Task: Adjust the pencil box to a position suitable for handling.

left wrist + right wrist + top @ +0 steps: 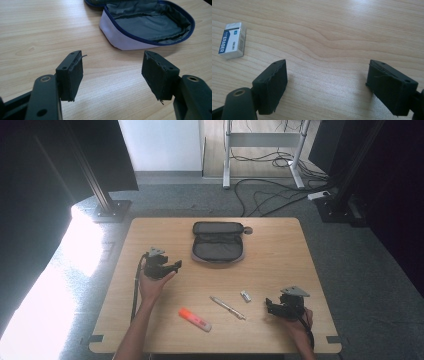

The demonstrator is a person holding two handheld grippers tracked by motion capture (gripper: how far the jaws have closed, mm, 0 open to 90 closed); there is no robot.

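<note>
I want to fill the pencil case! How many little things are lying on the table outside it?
3: an orange highlighter nearest the person, a pen right of it, and an eraser beside the right gripper.

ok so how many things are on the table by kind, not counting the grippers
pencil case: 1
eraser: 1
pen: 1
orange highlighter: 1
total: 4

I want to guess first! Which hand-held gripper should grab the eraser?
Probably the right hand-held gripper: its jaws are open and the eraser lies close by. The left hand-held gripper faces the pencil case.
</note>
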